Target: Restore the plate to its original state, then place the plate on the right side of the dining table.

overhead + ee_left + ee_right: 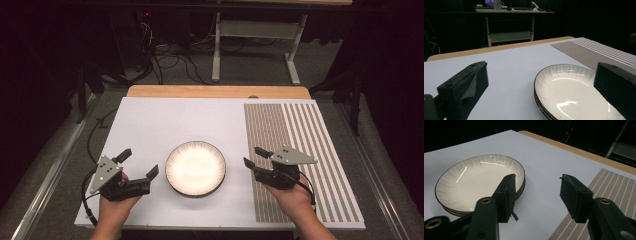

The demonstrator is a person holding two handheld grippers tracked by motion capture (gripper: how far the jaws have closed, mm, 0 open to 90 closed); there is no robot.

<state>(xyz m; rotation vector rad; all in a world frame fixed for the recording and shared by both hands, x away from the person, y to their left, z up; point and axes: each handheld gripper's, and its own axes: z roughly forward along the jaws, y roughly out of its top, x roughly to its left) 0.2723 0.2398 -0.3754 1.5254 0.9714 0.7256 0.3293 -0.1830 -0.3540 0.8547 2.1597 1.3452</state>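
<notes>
Stack of plates (195, 168) sits mid-desk (165, 120); left hand-held gripper (139, 164) released just left of its rim, right hand-held gripper (254, 156) released, nothing between, right of it, bare desk beyond.

A white-surfaced worktop (150, 125) with a bare wooden strip along its far edge carries a stack of shallow, dark-rimmed plates (195, 168) near the middle of its front half, while a brown-and-white striped placemat (295, 150) lies flat along its right side, well apart from the stack.
</notes>
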